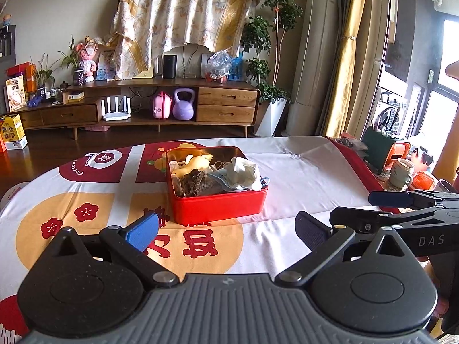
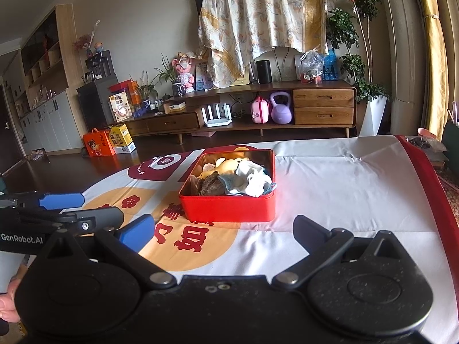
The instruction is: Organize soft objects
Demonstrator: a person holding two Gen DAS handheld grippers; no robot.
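A red tin box [image 1: 221,205] [image 2: 229,207] stands open on the patterned tablecloth, ahead of both grippers. Inside lie a yellow soft toy [image 1: 196,164] [image 2: 226,164], a brown fuzzy item [image 1: 195,182] [image 2: 210,186], and white and pale blue cloth pieces [image 1: 242,173] [image 2: 249,180]. My left gripper [image 1: 226,232] is open and holds nothing, a short way in front of the box. My right gripper [image 2: 222,230] is likewise open with nothing between its fingers. In the left wrist view the right gripper's fingers [image 1: 390,197] show at the right edge; in the right wrist view the left gripper's fingers [image 2: 61,200] show at the left.
The tablecloth [image 1: 301,177] [image 2: 344,189] covers the table. A mug [image 1: 401,173] and orange items stand past the table's right edge. A wooden TV cabinet [image 1: 143,109] [image 2: 258,111] lines the far wall beyond bare floor. A hand [image 2: 8,301] shows at the lower left.
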